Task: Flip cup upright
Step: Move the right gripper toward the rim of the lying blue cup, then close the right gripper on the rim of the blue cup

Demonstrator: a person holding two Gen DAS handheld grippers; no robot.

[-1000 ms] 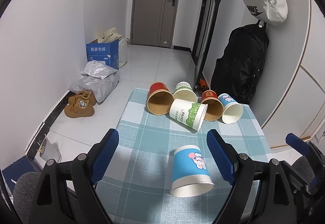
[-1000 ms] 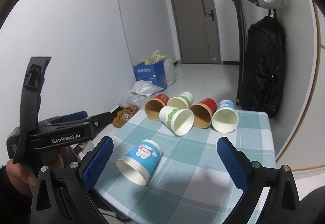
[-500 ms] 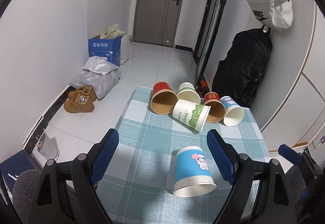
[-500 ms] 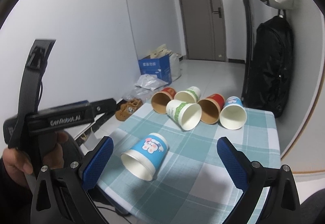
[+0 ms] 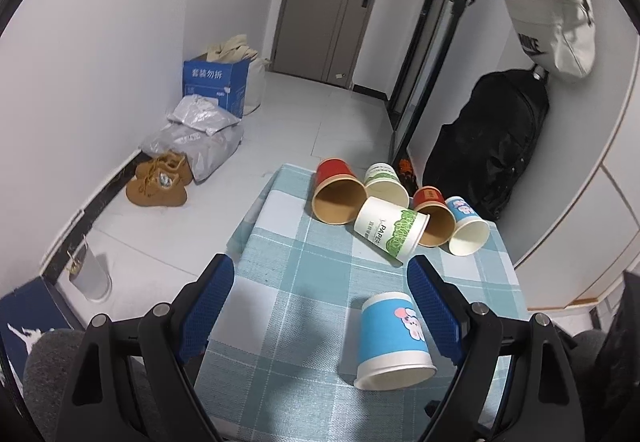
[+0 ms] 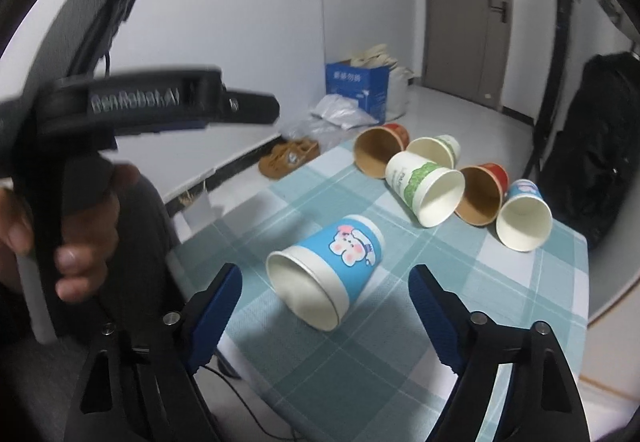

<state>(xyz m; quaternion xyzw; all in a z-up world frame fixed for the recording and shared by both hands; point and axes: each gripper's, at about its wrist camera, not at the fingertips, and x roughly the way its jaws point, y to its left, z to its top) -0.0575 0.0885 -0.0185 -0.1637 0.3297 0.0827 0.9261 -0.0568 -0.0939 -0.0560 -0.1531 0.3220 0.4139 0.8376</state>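
Target cup: the blue cup (image 6: 325, 270) with the cartoon print lies on its side on the checked tablecloth (image 6: 460, 330), mouth toward the cameras, just ahead of the right gripper (image 6: 325, 296) and between its finger lines.
Seen from the left: the same blue cup (image 5: 391, 341) sits ahead and to the right of the left gripper (image 5: 320, 308), close to its right-hand finger.
Right claw: spread wide, empty, nothing touching the pads.
Left claw: also spread wide and empty, hovering above the cloth.
Step, as I read it: lining up on the cup, no grasp yet.
Risk one: it's a light paper cup on its side, so a finger nudging the wall first could roll it off line.
Risk two: squeezing near the open rim could crush it out of round.
Risk three: the pile of five cups (image 6: 434, 187) further ahead is well apart, but a rolling cup could reach it.
Risk four: the cup lies near the table's front edge, so a push toward the claw could send it over.
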